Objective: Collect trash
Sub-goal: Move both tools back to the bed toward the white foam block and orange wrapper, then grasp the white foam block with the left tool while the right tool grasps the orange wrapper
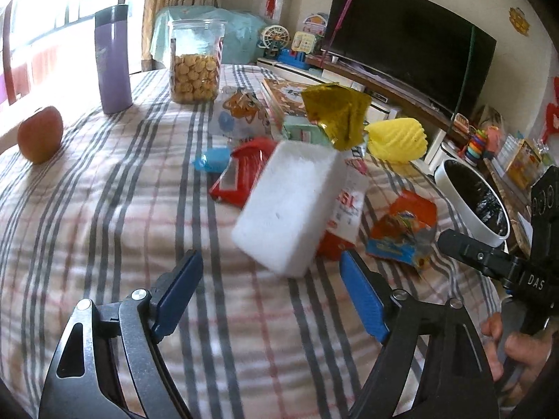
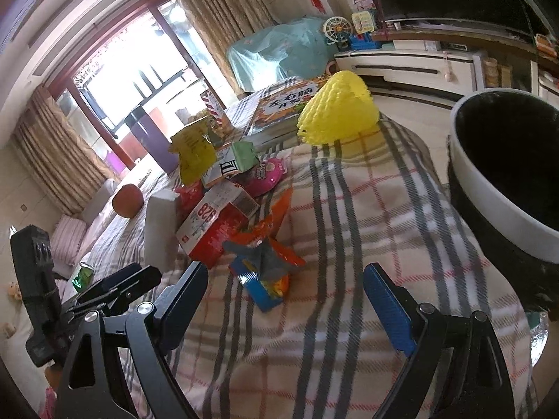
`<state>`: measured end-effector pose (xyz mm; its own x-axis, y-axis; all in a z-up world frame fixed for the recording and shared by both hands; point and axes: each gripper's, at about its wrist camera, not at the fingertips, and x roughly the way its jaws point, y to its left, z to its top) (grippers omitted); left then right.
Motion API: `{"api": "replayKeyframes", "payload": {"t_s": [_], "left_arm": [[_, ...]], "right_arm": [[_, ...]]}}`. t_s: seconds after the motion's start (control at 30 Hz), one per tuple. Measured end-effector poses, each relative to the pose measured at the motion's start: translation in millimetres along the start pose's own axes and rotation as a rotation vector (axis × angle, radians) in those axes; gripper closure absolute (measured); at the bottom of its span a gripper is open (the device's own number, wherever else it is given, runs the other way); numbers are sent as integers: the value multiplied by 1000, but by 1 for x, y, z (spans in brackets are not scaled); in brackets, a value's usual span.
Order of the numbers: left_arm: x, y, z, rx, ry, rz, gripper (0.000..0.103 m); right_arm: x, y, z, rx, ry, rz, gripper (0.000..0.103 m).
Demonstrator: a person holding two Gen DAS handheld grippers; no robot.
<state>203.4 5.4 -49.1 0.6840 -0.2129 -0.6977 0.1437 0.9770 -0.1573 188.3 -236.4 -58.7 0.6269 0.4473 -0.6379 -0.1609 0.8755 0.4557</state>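
Both grippers wide open, nothing picked up yet, so you're still at the reach-in step.

Your left gripper is lined up on the white foam block leaning on the trash pile; your right gripper faces the orange wrapper. Close on one, then carry it to the bin off the table's edge on your right.
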Motion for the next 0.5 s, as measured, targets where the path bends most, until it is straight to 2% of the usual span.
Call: {"api": "replayKeyframes", "payload": {"t_s": [0.1,0.2,0.23,0.27,0.3,0.33,0.37,0.5], "left_arm": [[11,3,5,16,26,-25,20],[18,4,8,21,34,-44,20],[19,4,8,24,30,-46,20],[20,3,8,28,26,-44,25],[20,2,7,33,21,-33,43],[21,1,6,40,27,-27,51],[22,0,5,43,36,-27,51],[13,-5,1,64,1,-5,55]], "right_arm": [[9,2,5,-10,3,-7,14],[21,3,10,-6,20,0,23],[26,4,11,-5,28,1,30],[29,4,13,-7,33,-2,40],[32,4,13,-10,36,-6,48],[33,3,13,-11,39,-10,65],[34,2,12,-9,45,-12,76],[28,2,7,-17,37,3,86]]}}
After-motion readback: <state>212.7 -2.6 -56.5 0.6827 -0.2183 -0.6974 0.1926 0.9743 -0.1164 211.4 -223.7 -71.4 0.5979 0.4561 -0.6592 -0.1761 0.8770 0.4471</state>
